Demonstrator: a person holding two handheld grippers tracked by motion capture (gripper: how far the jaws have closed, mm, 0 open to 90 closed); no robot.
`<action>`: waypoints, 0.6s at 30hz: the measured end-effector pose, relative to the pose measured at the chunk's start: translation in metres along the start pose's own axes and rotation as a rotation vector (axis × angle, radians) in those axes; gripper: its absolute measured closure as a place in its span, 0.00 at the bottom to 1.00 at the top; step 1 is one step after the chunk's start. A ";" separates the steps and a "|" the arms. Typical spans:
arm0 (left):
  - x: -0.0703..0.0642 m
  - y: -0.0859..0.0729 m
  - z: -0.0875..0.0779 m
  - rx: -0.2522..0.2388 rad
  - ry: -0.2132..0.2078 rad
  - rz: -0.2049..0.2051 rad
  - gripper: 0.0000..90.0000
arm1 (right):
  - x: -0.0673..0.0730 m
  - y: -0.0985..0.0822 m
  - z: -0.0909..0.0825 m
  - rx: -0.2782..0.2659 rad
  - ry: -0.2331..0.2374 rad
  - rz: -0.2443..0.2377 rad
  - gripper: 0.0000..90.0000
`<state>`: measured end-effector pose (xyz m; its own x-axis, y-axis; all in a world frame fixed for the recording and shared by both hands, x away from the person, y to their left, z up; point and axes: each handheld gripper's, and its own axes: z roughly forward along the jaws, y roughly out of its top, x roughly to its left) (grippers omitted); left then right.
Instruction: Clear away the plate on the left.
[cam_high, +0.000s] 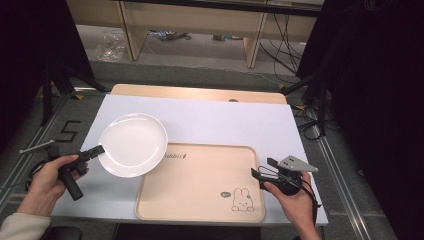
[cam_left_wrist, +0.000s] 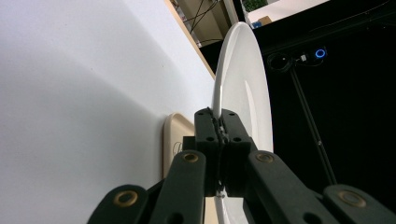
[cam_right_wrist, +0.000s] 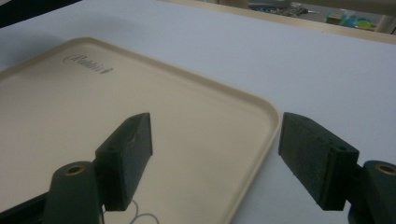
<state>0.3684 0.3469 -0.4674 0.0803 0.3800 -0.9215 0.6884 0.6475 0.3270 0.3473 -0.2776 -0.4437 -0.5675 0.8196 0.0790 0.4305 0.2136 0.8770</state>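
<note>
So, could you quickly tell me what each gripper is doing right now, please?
Left gripper: shut on the rim of the white plate.
Right gripper: open, holding nothing.

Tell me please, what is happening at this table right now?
A person works with a gripper in each hand. The left gripper is shut on the rim of a white plate, holding it partly over the near left corner of a beige tray. The right gripper has its jaws open, one on each side of the tray's right edge, not pressing on it. The tray lies on a white table.
</note>
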 end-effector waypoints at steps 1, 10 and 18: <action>0.000 0.000 0.000 0.000 0.000 0.000 0.97 | 0.000 0.000 0.000 0.000 0.000 0.000 0.30; -0.004 -0.002 0.007 0.015 -0.003 0.003 0.97 | 0.000 0.001 -0.001 -0.001 -0.017 -0.016 0.30; -0.008 -0.003 0.012 0.025 -0.009 0.004 0.97 | 0.000 0.000 -0.001 -0.007 -0.019 -0.021 0.30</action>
<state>0.3745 0.3339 -0.4640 0.0897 0.3764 -0.9221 0.7055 0.6295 0.3256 0.3470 -0.2784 -0.4428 -0.5630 0.8248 0.0520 0.4136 0.2267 0.8818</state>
